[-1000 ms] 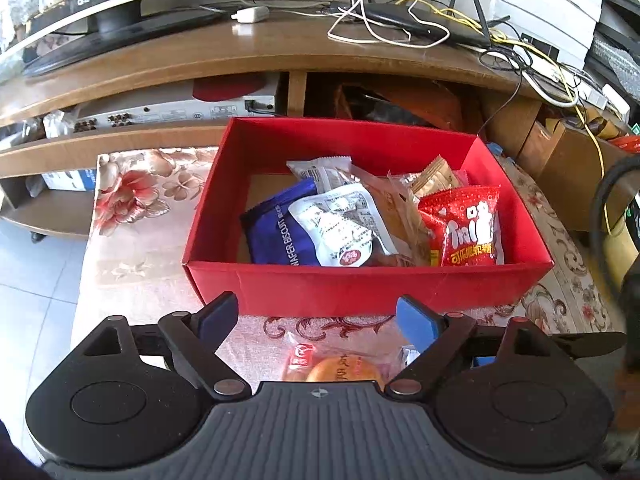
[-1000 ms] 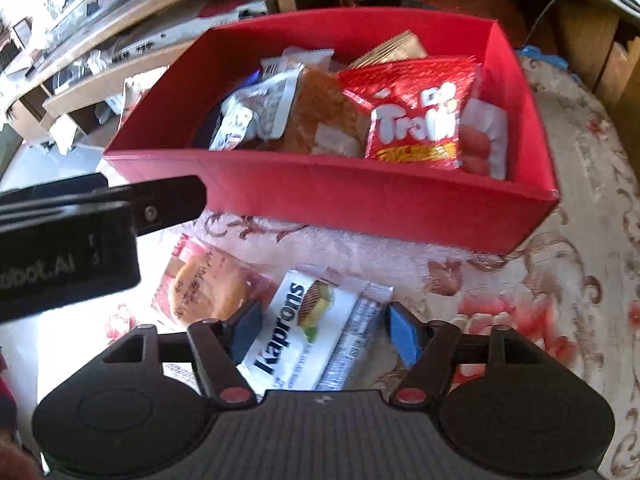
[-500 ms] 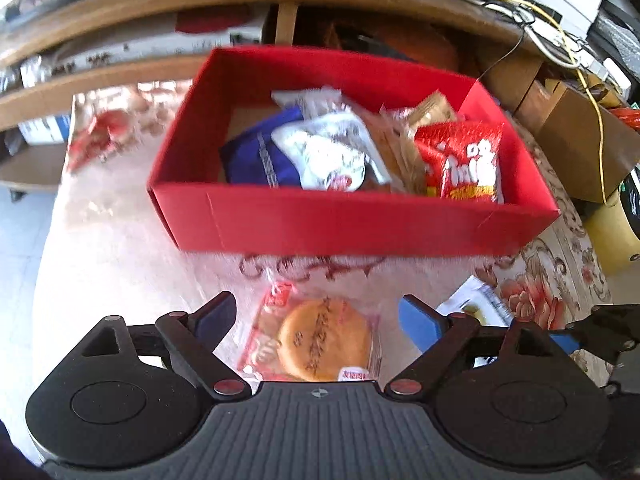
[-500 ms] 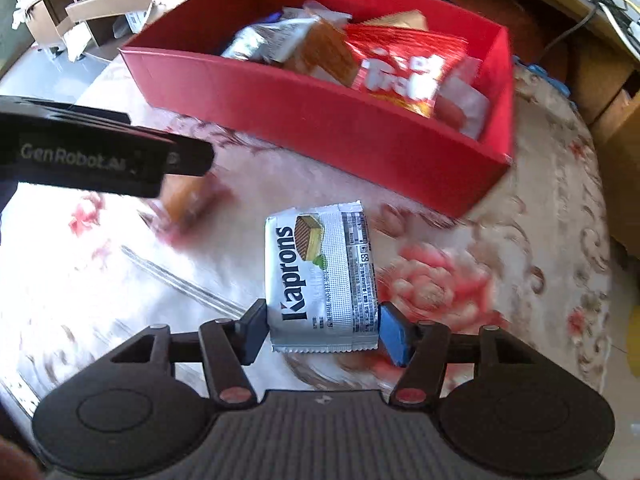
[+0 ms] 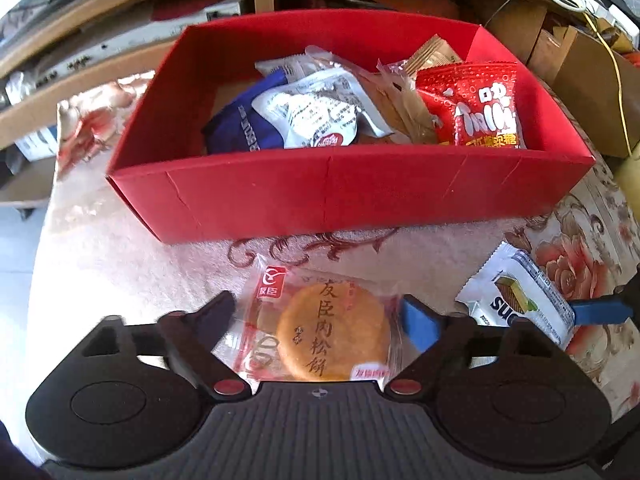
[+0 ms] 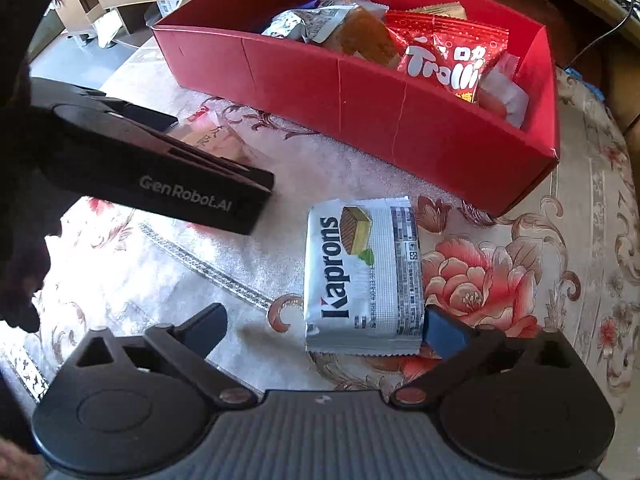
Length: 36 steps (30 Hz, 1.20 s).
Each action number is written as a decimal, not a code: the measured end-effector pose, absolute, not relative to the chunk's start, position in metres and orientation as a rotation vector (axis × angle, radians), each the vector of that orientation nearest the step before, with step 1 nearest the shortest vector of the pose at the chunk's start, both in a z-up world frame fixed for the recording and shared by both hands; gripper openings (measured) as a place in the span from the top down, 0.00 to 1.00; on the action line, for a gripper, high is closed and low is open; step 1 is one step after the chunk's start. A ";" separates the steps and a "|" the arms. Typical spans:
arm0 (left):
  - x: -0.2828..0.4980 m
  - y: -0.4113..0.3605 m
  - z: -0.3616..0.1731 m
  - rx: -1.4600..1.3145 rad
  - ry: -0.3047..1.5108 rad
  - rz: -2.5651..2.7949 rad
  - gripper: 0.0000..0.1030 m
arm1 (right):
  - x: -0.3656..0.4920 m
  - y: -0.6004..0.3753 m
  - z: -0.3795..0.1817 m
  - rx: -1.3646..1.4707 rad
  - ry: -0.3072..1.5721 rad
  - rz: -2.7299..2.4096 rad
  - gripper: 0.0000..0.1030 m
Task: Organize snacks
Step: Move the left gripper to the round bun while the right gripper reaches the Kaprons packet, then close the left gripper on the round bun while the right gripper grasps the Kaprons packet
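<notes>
Two snacks are left on the floral-patterned desk (image 6: 520, 264), in front of the open red cardboard box (image 5: 352, 196), which already holds several packets.

The round golden pastry in a clear plastic wrapper (image 5: 332, 336) is seen lying flat directly between the fingers of the left hand-held gripper (image 5: 320, 320). The jaws have just been closing a little, yet both pads are still apart from the wrapper; nothing is clamped. The wrapper's longer side runs roughly across the jaw gap, so its crinkled edges are likely to be met first.

The white rectangular foil "Kaprons" wafer packet (image 6: 362, 276) is seen lying flat just ahead of the right hand-held gripper (image 6: 324, 320). Its long axis points away from the gripper toward the box, in line with the fingers. The jaws have just been opening and stand wide apart. The packet sits off-centre: its right edge is at or just beside the blue pad, contact not certain, while the left pad is well clear.

Each snack is nearer its own gripper. The box lies just beyond both.
</notes>
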<state>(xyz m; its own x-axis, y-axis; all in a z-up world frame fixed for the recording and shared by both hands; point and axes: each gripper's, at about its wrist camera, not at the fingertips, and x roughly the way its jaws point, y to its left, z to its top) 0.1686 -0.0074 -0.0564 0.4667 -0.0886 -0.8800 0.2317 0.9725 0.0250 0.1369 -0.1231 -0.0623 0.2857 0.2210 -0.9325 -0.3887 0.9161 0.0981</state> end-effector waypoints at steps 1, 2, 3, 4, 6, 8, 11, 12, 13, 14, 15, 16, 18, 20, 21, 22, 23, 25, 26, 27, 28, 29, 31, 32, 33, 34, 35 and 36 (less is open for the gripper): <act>0.168 -0.006 -0.055 0.144 1.066 -0.200 0.20 | 0.138 -0.125 -0.062 -0.140 1.217 0.412 0.00; 0.167 -0.004 -0.054 0.134 1.063 -0.201 0.24 | 0.140 -0.128 -0.061 -0.116 1.219 0.416 0.01; 0.165 -0.003 -0.052 0.127 1.062 -0.205 0.26 | 0.141 -0.130 -0.060 -0.106 1.221 0.419 0.10; 0.164 -0.003 -0.050 0.129 1.059 -0.208 0.28 | 0.139 -0.131 -0.057 -0.120 1.212 0.406 0.16; 0.160 -0.004 -0.046 0.135 1.051 -0.218 0.30 | 0.134 -0.133 -0.052 -0.172 1.191 0.376 0.35; 0.154 -0.004 -0.042 0.126 1.047 -0.231 0.35 | 0.133 -0.137 -0.050 -0.169 1.183 0.366 0.45; 0.146 -0.003 -0.040 0.111 1.052 -0.245 0.36 | 0.131 -0.142 -0.046 -0.149 1.187 0.368 0.45; 0.143 -0.004 -0.039 0.110 1.053 -0.243 0.36 | 0.129 -0.142 -0.045 -0.153 1.182 0.367 0.45; 0.140 -0.004 -0.038 0.106 1.052 -0.243 0.36 | 0.129 -0.142 -0.044 -0.154 1.177 0.364 0.45; 0.138 -0.003 -0.036 0.098 1.051 -0.247 0.36 | 0.127 -0.144 -0.042 -0.149 1.175 0.363 0.45; 0.136 -0.003 -0.034 0.087 1.049 -0.254 0.36 | 0.126 -0.146 -0.040 -0.141 1.169 0.365 0.45; 0.135 -0.002 -0.032 0.081 1.044 -0.258 0.36 | 0.125 -0.147 -0.037 -0.128 1.158 0.365 0.45; 0.130 -0.004 -0.026 0.074 1.031 -0.269 0.36 | 0.123 -0.152 -0.030 -0.102 1.135 0.362 0.45; 0.128 -0.005 -0.024 0.065 1.027 -0.277 0.36 | 0.121 -0.159 -0.025 -0.078 1.121 0.353 0.45; 0.128 -0.005 -0.024 0.062 1.025 -0.278 0.36 | 0.121 -0.161 -0.024 -0.072 1.120 0.347 0.45; 0.127 -0.005 -0.023 0.059 1.025 -0.281 0.36 | 0.121 -0.162 -0.025 -0.071 1.124 0.340 0.45; 0.127 -0.005 -0.022 0.056 1.025 -0.287 0.36 | 0.120 -0.163 -0.026 -0.070 1.129 0.338 0.45; 0.124 -0.007 -0.022 0.056 1.028 -0.293 0.36 | 0.119 -0.163 -0.028 -0.069 1.146 0.346 0.45; 0.124 -0.007 -0.023 0.057 1.032 -0.296 0.36 | 0.118 -0.162 -0.031 -0.071 1.154 0.347 0.45; 0.124 -0.008 -0.024 0.057 1.037 -0.299 0.35 | 0.118 -0.160 -0.034 -0.076 1.162 0.345 0.45; 0.125 -0.008 -0.026 0.059 1.041 -0.301 0.35 | 0.120 -0.158 -0.038 -0.087 1.180 0.348 0.45; 0.125 -0.009 -0.028 0.062 1.045 -0.302 0.35 | 0.122 -0.157 -0.043 -0.089 1.191 0.343 0.45; 0.126 -0.009 -0.031 0.060 1.053 -0.304 0.35 | 0.128 -0.155 -0.049 -0.089 1.208 0.327 0.44; 0.126 -0.009 -0.031 0.057 1.056 -0.306 0.35 | 0.131 -0.155 -0.050 -0.084 1.208 0.316 0.44; 0.126 -0.008 -0.032 0.054 1.060 -0.306 0.35 | 0.135 -0.154 -0.050 -0.079 1.206 0.312 0.42; 0.127 -0.008 -0.034 0.053 1.064 -0.306 0.35 | 0.138 -0.154 -0.050 -0.072 1.204 0.312 0.40; 0.128 -0.007 -0.035 0.052 1.067 -0.303 0.35 | 0.142 -0.153 -0.051 -0.062 1.202 0.304 0.35; 0.128 -0.007 -0.036 0.051 1.071 -0.299 0.35 | 0.144 -0.152 -0.053 -0.060 1.200 0.292 0.30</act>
<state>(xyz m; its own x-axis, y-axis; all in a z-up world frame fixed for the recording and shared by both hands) 0.1282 -0.0067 -0.0362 0.4431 -0.2161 -0.8700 0.2654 0.9586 -0.1029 0.1444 -0.1522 -0.0529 0.3299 0.1914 -0.9244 -0.2549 0.9609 0.1080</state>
